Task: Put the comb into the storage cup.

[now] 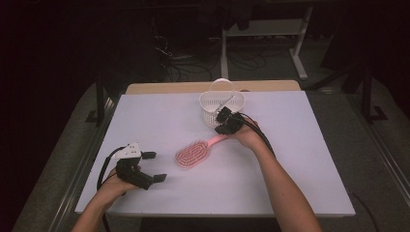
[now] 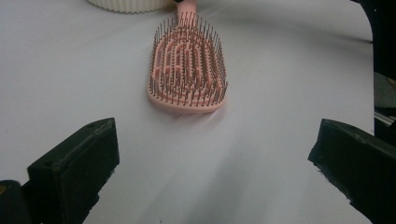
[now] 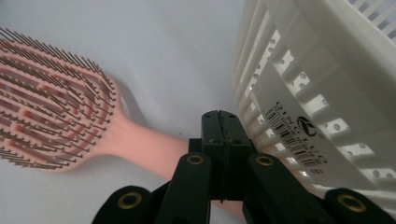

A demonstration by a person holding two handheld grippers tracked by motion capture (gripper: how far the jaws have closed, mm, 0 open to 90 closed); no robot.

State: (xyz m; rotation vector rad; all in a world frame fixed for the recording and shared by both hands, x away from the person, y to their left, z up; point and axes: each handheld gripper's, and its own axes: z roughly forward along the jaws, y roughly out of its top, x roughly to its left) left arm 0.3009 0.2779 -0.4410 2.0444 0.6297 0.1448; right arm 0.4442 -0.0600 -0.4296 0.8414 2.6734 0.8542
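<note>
1. The right forearm runs up from the bottom of the high view, right of centre, to mid-frame, where the right hand-held gripper sits just under the white basket.
2. In the right gripper view its jaws are pressed flat together with nothing between them, their tip over the pink hairbrush's handle and close beside the basket wall. Whether the tip touches the handle cannot be told.
3. The left hand-held gripper sits at the lower left of the high view, held by the left hand near the bench's front edge, its jaws wide apart and empty, pointing right towards the brush.
4. The pink hairbrush lies bristles up at the centre of the white bench, head to the lower left, handle slanting up right towards the basket.
5. In the left gripper view the brush head lies ahead of the spread jaws, apart from them, with bare bench between.
6. Bare bench surface spreads to the right of the right forearm and in the upper left; the basket stands near the far edge.
</note>
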